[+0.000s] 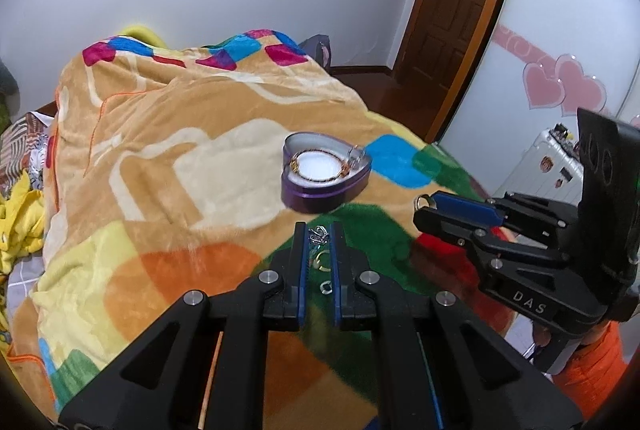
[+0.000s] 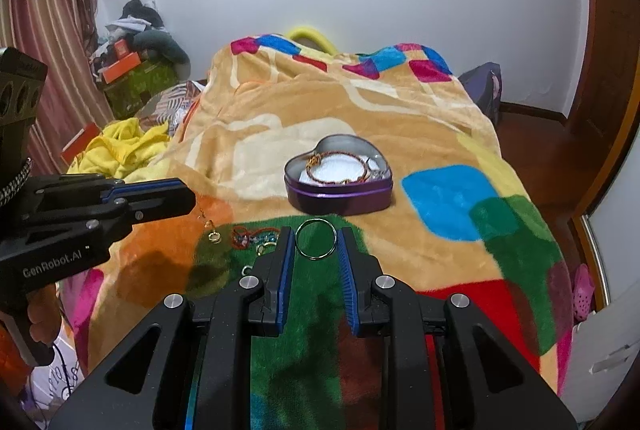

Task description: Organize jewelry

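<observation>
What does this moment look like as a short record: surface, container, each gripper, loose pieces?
surface: patterned blanket on a bed
container: open heart-shaped tin, a beaded bracelet inside
left gripper: shut on a thin chain that dangles from its tips
right gripper: shut on a metal ring
loose pieces: small jewelry pile on the green patch, before the tin

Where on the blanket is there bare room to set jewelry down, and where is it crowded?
Bare: the tan stretch left of the heart-shaped tin, and the blue patch to its right. Crowded: the green patch's left edge, where loose jewelry lies beneath the left gripper.
</observation>
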`<state>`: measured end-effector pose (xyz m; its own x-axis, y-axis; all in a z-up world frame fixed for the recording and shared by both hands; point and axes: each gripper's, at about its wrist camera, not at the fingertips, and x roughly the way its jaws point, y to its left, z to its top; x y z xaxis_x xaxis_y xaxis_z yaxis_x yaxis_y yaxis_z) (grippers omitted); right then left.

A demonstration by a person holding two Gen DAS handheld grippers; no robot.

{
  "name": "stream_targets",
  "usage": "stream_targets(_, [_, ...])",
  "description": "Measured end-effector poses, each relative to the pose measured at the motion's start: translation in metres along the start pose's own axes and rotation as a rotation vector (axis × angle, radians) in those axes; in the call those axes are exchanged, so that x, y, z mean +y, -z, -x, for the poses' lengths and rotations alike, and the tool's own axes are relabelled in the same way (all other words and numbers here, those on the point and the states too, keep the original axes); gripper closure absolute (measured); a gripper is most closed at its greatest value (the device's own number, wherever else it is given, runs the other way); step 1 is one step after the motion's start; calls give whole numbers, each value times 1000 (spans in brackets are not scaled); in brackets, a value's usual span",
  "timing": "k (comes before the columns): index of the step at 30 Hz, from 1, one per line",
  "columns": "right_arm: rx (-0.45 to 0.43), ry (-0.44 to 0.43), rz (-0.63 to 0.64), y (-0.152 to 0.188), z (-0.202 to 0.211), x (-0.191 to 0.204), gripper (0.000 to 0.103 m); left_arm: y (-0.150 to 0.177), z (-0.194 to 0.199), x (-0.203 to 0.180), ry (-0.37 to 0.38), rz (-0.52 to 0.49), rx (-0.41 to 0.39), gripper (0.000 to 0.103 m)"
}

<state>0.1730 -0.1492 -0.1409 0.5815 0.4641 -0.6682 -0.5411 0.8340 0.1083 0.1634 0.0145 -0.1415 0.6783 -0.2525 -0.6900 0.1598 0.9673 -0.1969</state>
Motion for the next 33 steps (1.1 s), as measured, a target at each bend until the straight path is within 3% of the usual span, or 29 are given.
stream_targets(4, [-14, 4, -10, -2, 2, -5, 83, -3, -11, 1, 31, 18, 22, 95])
stream_targets(13, [14, 2, -11, 5, -8, -9, 83, 34, -55, 20, -46, 37, 201, 95])
stream_targets(22, [21, -5, -22, 4, -14, -15, 83, 36, -27, 11, -35, -12, 162, 95])
stream_targets(33, [-13, 0, -25, -9, -8, -20, 83, -8, -22, -1, -10, -5, 47, 95])
